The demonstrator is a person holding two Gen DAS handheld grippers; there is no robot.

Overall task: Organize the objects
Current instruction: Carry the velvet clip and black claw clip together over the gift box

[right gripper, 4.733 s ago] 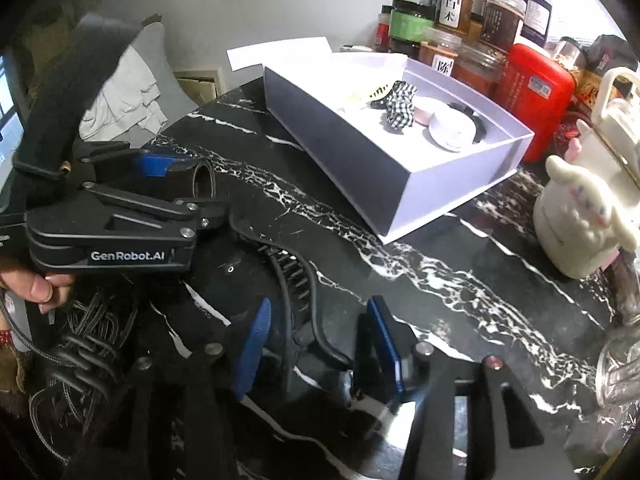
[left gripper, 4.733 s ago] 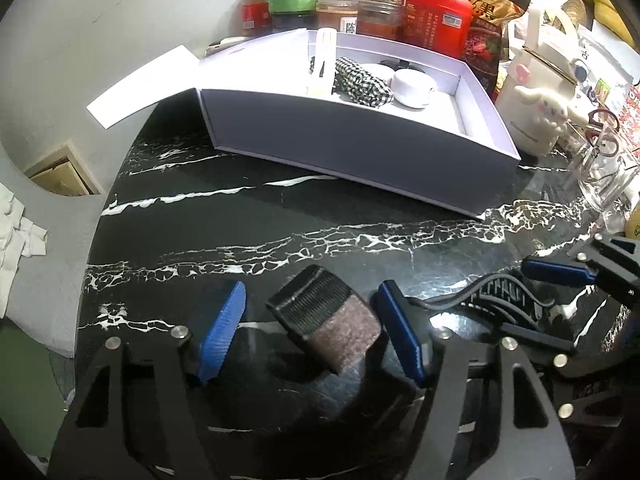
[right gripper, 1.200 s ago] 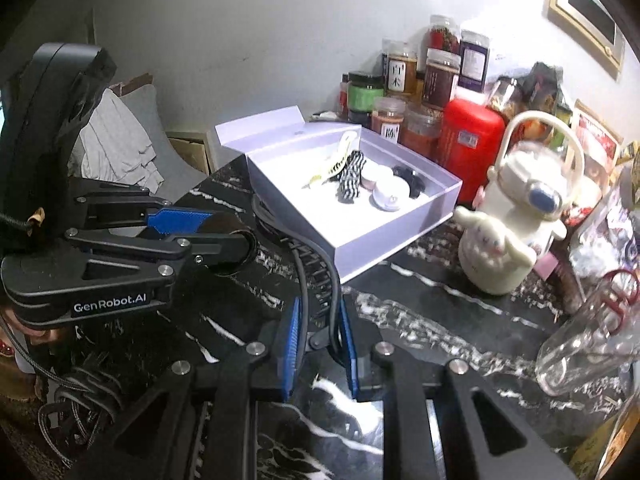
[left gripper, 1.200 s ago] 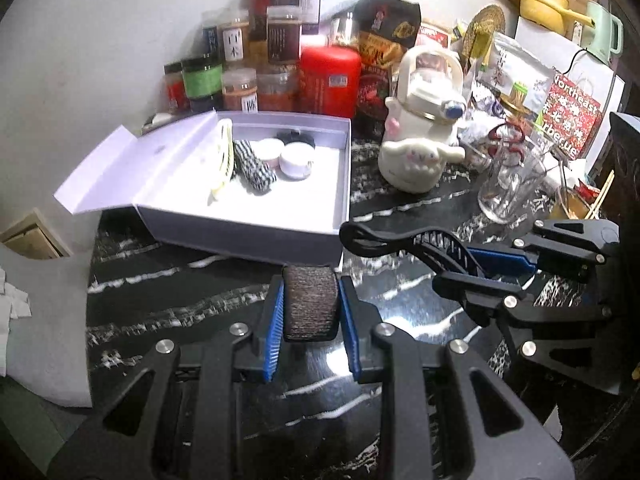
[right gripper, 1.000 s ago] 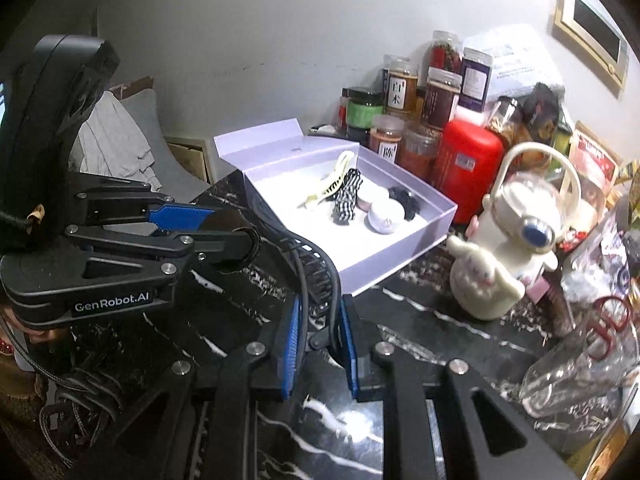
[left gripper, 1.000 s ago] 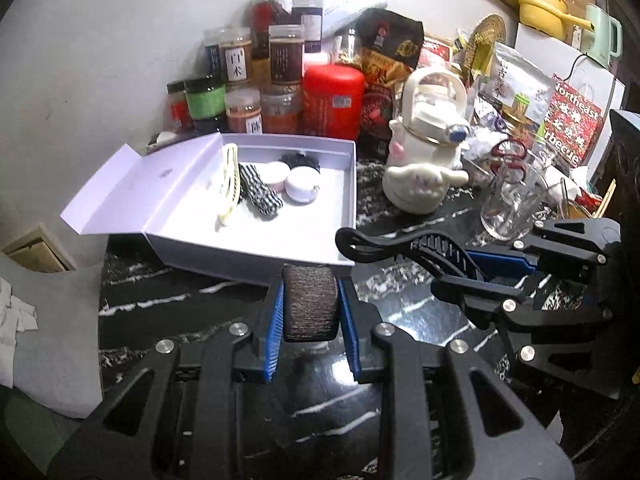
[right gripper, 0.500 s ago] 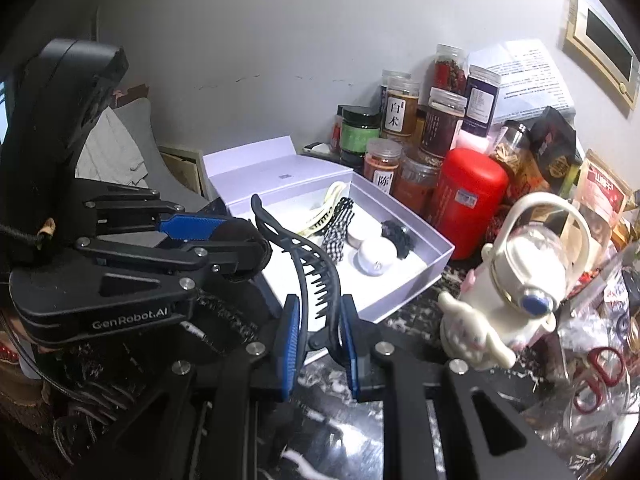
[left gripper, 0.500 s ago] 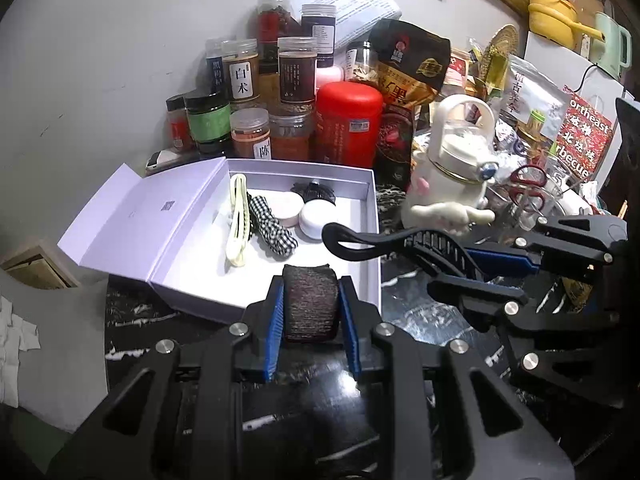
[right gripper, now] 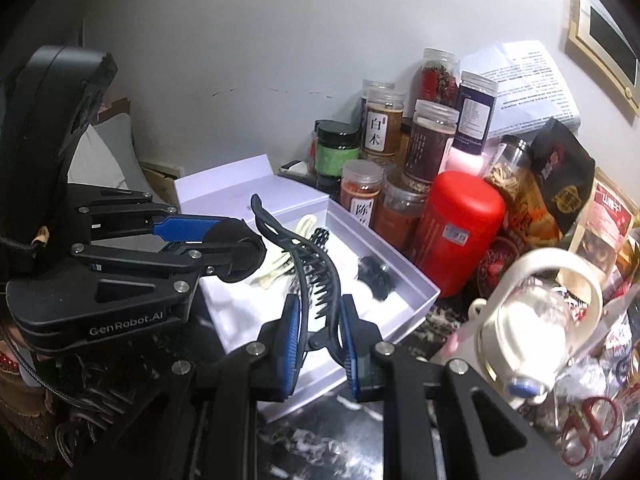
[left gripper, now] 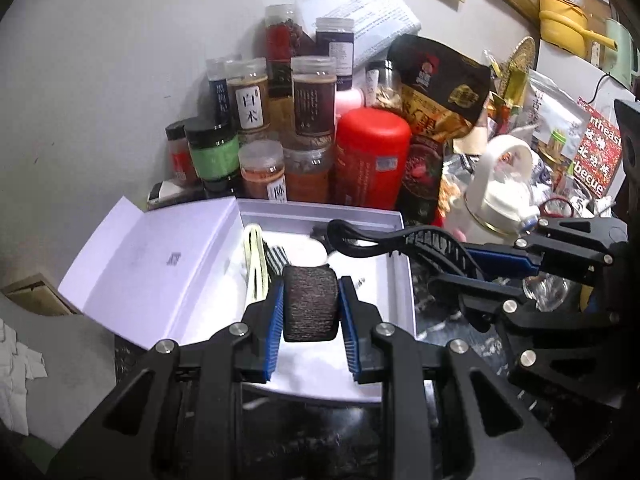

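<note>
My left gripper [left gripper: 310, 308] is shut on a dark knitted band [left gripper: 310, 300] and hangs over the near part of the open lilac box [left gripper: 406, 280]. My right gripper [right gripper: 319, 320] is shut on a black claw hair clip [right gripper: 312, 272], whose curved teeth reach out over the same box [right gripper: 416, 300]. In the left wrist view the right gripper [left gripper: 496, 258] comes in from the right with the clip [left gripper: 384, 240] above the box's far side. Inside lie a cream hair clip [left gripper: 253, 264], a checked scrunchie [left gripper: 277, 258] and a black hair tie [right gripper: 374, 274].
Spice jars [left gripper: 250, 104] and a red canister [left gripper: 372, 160] crowd the wall behind the box. A white character kettle [right gripper: 528, 320] stands to its right, with glasses and snack bags beyond. The box's lid flap [left gripper: 156, 256] lies open to the left. Black marble tabletop [left gripper: 304, 440] shows in front.
Both grippers have moved forward from above the marble to over the box, each still holding its item. The box and jars now look closer.
</note>
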